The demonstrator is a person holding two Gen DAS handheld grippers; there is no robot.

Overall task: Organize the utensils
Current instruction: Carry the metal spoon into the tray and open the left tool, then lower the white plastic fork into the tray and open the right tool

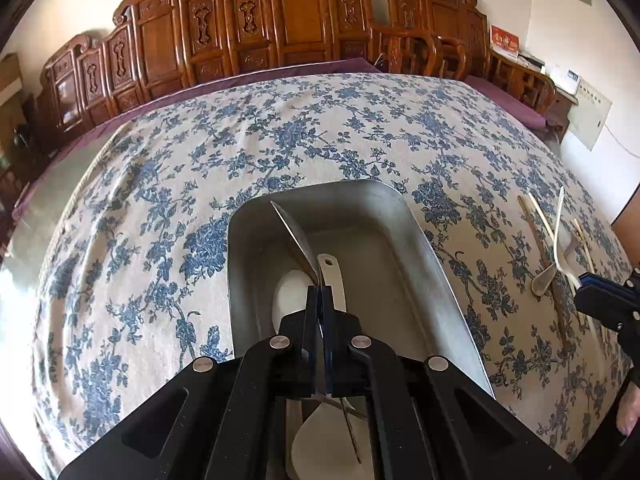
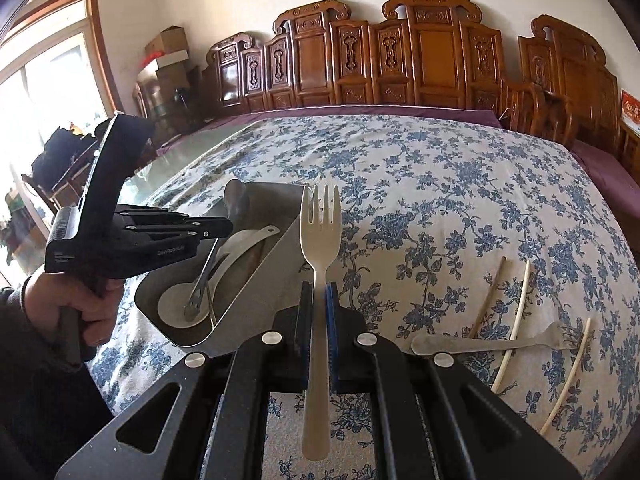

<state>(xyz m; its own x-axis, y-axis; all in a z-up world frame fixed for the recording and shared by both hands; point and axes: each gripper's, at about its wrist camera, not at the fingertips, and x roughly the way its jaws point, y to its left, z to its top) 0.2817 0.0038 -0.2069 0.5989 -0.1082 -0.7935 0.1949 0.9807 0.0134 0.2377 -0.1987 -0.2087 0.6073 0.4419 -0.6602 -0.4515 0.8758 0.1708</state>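
Observation:
My left gripper point(image 1: 320, 292) is shut on a metal utensil point(image 1: 294, 236) and holds it over the steel tray point(image 1: 424, 232); its handle sticks up and its fork-like end point(image 2: 194, 304) hangs down into the tray. White spoons point(image 1: 334, 276) lie in the tray point(image 2: 280, 256). My right gripper point(image 2: 320, 292) is shut on a cream plastic fork point(image 2: 320, 224), tines up, just right of the tray. On the cloth lie a metal fork point(image 2: 496, 342), chopsticks point(image 2: 516, 320) and a white spoon point(image 1: 546, 278).
The table has a blue floral cloth point(image 1: 240, 140). Carved wooden chairs point(image 1: 280, 28) line the far side. The left gripper shows in the right wrist view point(image 2: 216, 228), and the right gripper shows at the left view's right edge point(image 1: 600, 296).

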